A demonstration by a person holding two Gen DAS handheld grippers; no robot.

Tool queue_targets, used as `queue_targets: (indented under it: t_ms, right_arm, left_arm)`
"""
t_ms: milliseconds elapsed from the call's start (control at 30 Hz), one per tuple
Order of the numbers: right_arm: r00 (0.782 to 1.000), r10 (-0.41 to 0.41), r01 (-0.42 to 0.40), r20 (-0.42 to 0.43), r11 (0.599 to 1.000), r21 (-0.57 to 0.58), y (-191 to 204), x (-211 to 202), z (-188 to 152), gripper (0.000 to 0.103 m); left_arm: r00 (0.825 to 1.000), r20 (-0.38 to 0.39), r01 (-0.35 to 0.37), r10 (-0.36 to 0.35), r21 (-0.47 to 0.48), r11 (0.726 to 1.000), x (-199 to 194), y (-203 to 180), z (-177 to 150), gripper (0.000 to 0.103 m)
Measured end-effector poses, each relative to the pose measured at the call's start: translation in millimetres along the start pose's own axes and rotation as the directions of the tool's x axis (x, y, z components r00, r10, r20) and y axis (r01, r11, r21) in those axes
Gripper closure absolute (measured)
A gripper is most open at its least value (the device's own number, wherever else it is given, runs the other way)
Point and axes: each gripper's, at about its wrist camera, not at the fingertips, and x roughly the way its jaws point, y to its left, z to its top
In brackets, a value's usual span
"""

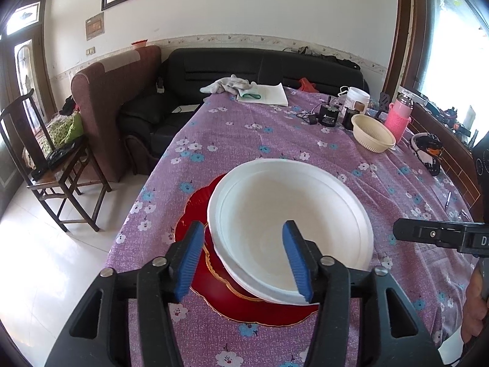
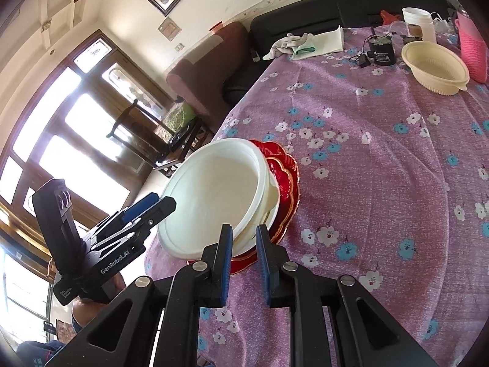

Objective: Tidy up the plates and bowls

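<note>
- Nearest the left camera, the left gripper [image 1: 244,263] stands with its blue pads well apart; the near rim of the white bowl [image 1: 290,220] lies between them, and neither pad seems to press on it, so it looks released.
- The bowl sits tilted on the red plate [image 1: 195,278], near the table's [image 2: 382,183] left edge.
- The right gripper [image 2: 243,260] has its jaws drawn close together; the plate's near rim shows in the narrow gap, but I cannot tell whether it is pinched or merely behind.
- A cream bowl [image 2: 435,67] waits well apart, at the far side.
- Risk, as I judge it: the bowl, leaning and unheld, could slide off the plate; a nudge from either gripper might send it over the edge.
- Readable: "GenRobot.AI" on the left gripper's body in the right view.
</note>
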Motion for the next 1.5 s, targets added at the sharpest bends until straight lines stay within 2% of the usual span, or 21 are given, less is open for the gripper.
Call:
queue_targets:
  t_ms: [333, 433, 533, 667, 767, 867, 967, 1033, 1133, 1200, 1333, 1400, 1500]
  right_arm:
    - [0.998, -0.026, 0.023, 0.05, 0.998, 0.053, -29.8, -26.0, -3.1, 0.082]
    - [0.997, -0.04, 0.034, 0.072, 0.996, 0.081, -46.1, -37.8, -2.4, 0.08]
    - [0.993, -0.067, 0.055, 0.098, 0.992, 0.114, -64.3, -51.8, 0.9, 0.079]
    - [0.98, -0.134, 0.106, 0.151, 0.979, 0.177, -94.7, -77.7, 9.9, 0.077]
    - [0.96, -0.204, 0.158, 0.19, 0.96, 0.231, -121.2, -99.0, 21.8, 0.073]
    - [0.943, -0.266, 0.202, 0.198, 0.935, 0.292, -152.0, -112.5, 39.7, 0.069]
    - [0.933, -0.308, 0.23, 0.188, 0.909, 0.348, -184.4, -117.8, 58.6, 0.068]
    - [0.931, -0.317, 0.23, 0.181, 0.894, 0.383, -204.9, -114.9, 71.7, 0.068]
    - [0.92, -0.355, 0.258, 0.168, 0.869, 0.423, -230.3, -106.2, 89.8, 0.068]
    - [0.919, -0.356, 0.251, 0.17, 0.86, 0.444, -243.5, -100.2, 101.5, 0.068]
    - [0.918, -0.347, 0.224, 0.191, 0.853, 0.472, -258.4, -84.4, 126.6, 0.066]
    - [0.911, -0.365, 0.241, 0.192, 0.849, 0.47, -262.3, -75.0, 137.6, 0.059]
    - [0.902, -0.387, 0.249, 0.194, 0.83, 0.5, -277.5, -63.8, 146.8, 0.058]
  left_arm:
    - [0.999, 0.028, 0.023, -0.025, 0.048, 0.999, -15.5, -26.8, 9.1, 0.048]
    - [0.997, 0.037, 0.062, -0.066, 0.093, 0.994, -20.7, -53.1, 13.1, 0.046]
    - [0.992, 0.022, 0.118, -0.122, 0.141, 0.983, -17.3, -85.6, 12.2, 0.04]
    - [0.97, -0.076, 0.243, -0.232, 0.215, 0.946, 6.2, -146.8, -6.6, 0.039]
    - [0.941, -0.17, 0.328, -0.291, 0.267, 0.906, 32.9, -194.9, -26.8, 0.039]
    - [0.923, -0.242, 0.362, -0.299, 0.29, 0.886, 63.6, -227.3, -38.1, 0.04]
    - [0.931, -0.262, 0.328, -0.256, 0.287, 0.9, 90.6, -241.1, -38.8, 0.04]
    - [0.933, -0.255, 0.321, -0.256, 0.261, 0.91, 105.0, -241.8, -35.9, 0.04]
    - [0.962, -0.206, 0.232, -0.177, 0.284, 0.93, 118.3, -239.8, -39.5, 0.04]
    - [0.952, -0.244, 0.25, -0.186, 0.263, 0.932, 125.0, -236.0, -38.4, 0.04]
    - [0.942, -0.247, 0.284, -0.228, 0.225, 0.932, 127.1, -230.6, -36.4, 0.038]
    - [0.941, -0.249, 0.286, -0.229, 0.229, 0.93, 127.1, -232.0, -37.1, 0.035]
    - [0.935, -0.255, 0.307, -0.248, 0.223, 0.925, 128.2, -232.0, -36.7, 0.031]
